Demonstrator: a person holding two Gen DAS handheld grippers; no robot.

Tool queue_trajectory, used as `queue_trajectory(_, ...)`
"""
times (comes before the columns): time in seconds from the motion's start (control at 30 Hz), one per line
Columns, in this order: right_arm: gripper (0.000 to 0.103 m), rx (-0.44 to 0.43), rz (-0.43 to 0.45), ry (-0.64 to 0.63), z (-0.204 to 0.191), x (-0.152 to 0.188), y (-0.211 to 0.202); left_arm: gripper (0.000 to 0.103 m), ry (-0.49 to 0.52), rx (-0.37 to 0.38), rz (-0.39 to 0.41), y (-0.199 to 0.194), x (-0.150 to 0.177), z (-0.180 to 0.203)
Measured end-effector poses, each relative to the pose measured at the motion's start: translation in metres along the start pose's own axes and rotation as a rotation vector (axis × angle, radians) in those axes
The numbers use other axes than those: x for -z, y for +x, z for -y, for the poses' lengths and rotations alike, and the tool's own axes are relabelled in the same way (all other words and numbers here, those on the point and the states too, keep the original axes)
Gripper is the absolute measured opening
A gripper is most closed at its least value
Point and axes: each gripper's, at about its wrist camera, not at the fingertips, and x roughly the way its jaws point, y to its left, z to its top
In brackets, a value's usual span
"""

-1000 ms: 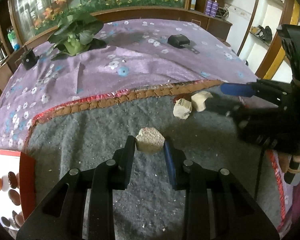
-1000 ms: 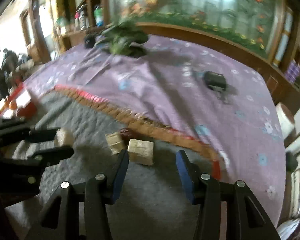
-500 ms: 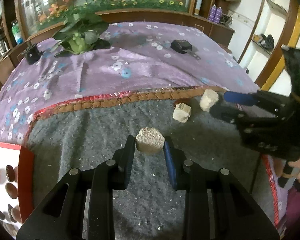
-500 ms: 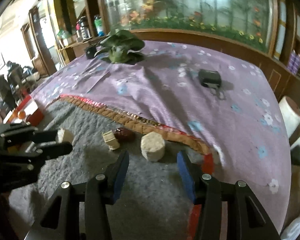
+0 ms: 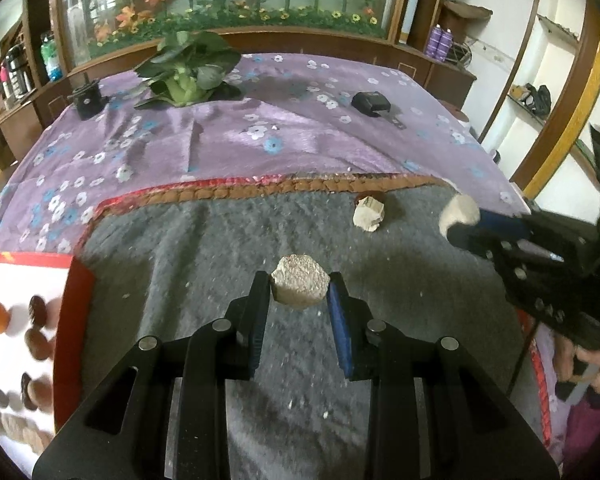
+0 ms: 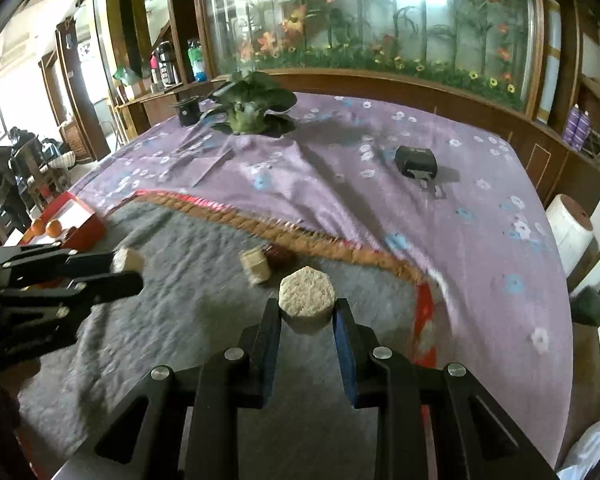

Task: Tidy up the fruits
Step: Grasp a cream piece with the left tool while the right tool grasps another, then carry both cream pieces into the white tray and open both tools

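Two pale, crumbly hexagonal cakes are held clear of the grey mat, one (image 5: 299, 287) in the left view, one (image 6: 307, 295) in the right; a third, blockier piece (image 5: 369, 215) lies beside a dark date (image 6: 279, 255).

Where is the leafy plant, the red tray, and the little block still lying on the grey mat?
leafy plant (image 5: 188, 68), left wrist view, on its leaves.
red tray (image 5: 74, 312), left wrist view, on its red rim.
little block (image 5: 369, 216), left wrist view, on its pale front face.

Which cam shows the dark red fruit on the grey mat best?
Right wrist: the dark red fruit lies in view beside the loose beige block. In the left wrist view only a sliver shows behind that block.
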Motion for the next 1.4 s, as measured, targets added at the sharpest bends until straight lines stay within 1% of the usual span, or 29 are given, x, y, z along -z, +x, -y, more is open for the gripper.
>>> queue_trajectory(0.1,0.026,-0.016,0.003,0.003,-0.01,0.006,-0.006,0.028,-0.015,-0.02,0.013,-0.012,0.009,-0.005)
queue_trajectory(0.2,0.026,-0.039,-0.001,-0.009,-0.03,0.012,-0.011,0.028,-0.029,-0.045,0.022,-0.024,0.017,-0.01)
queue_trajectory(0.23,0.026,-0.052,-0.004,-0.019,-0.043,0.016,-0.013,0.028,-0.03,-0.055,0.026,-0.027,0.019,-0.012)
queue_trajectory(0.27,0.026,-0.052,-0.004,-0.019,-0.043,0.016,-0.013,0.028,-0.031,-0.073,0.036,-0.033,0.023,-0.015)
queue_trajectory(0.3,0.026,-0.071,-0.006,-0.033,-0.058,0.018,-0.015,0.028,-0.033,-0.079,0.041,-0.036,0.024,-0.016)
queue_trajectory(0.43,0.026,-0.103,0.001,-0.063,-0.084,0.016,-0.019,0.028,-0.059,-0.118,0.055,-0.054,0.037,-0.033)
queue_trajectory(0.47,0.026,-0.103,0.001,-0.063,-0.084,0.016,-0.019,0.028,-0.066,-0.128,0.058,-0.058,0.039,-0.037)
queue_trajectory(0.67,0.026,-0.152,0.01,-0.136,-0.133,0.011,-0.021,0.028,-0.114,-0.181,0.075,-0.078,0.054,-0.065)
queue_trajectory(0.7,0.026,-0.152,0.01,-0.136,-0.133,0.011,-0.021,0.028,-0.121,-0.189,0.078,-0.081,0.056,-0.068)
queue_trajectory(0.8,0.026,-0.173,0.008,-0.159,-0.152,0.008,-0.02,0.028,-0.148,-0.204,0.084,-0.087,0.063,-0.08)
queue_trajectory(0.83,0.026,-0.183,0.007,-0.181,-0.166,0.006,-0.019,0.028,-0.157,-0.208,0.085,-0.089,0.065,-0.084)
queue_trajectory(0.87,0.026,-0.183,0.007,-0.181,-0.166,0.006,-0.019,0.028,-0.162,-0.212,0.085,-0.091,0.066,-0.087)
queue_trajectory(0.9,0.026,-0.193,0.008,-0.199,-0.179,0.005,-0.018,0.028,-0.167,-0.217,0.086,-0.093,0.067,-0.09)
queue_trajectory(1.0,0.026,-0.205,0.008,-0.215,-0.19,0.002,-0.017,0.028,-0.192,-0.23,0.089,-0.098,0.073,-0.102)
queue_trajectory(1.17,0.026,-0.242,0.005,-0.242,-0.214,-0.007,-0.01,0.028,-0.244,-0.262,0.091,-0.109,0.081,-0.13)
queue_trajectory(1.2,0.026,-0.253,0.001,-0.256,-0.224,-0.012,-0.007,0.028,-0.257,-0.27,0.091,-0.11,0.083,-0.137)
queue_trajectory(1.23,0.026,-0.253,0.001,-0.256,-0.224,-0.012,-0.007,0.028,-0.273,-0.279,0.09,-0.112,0.085,-0.145)
queue_trajectory(1.4,0.026,-0.292,-0.009,-0.296,-0.252,-0.026,0.007,0.028,-0.362,-0.314,0.079,-0.118,0.092,-0.188)
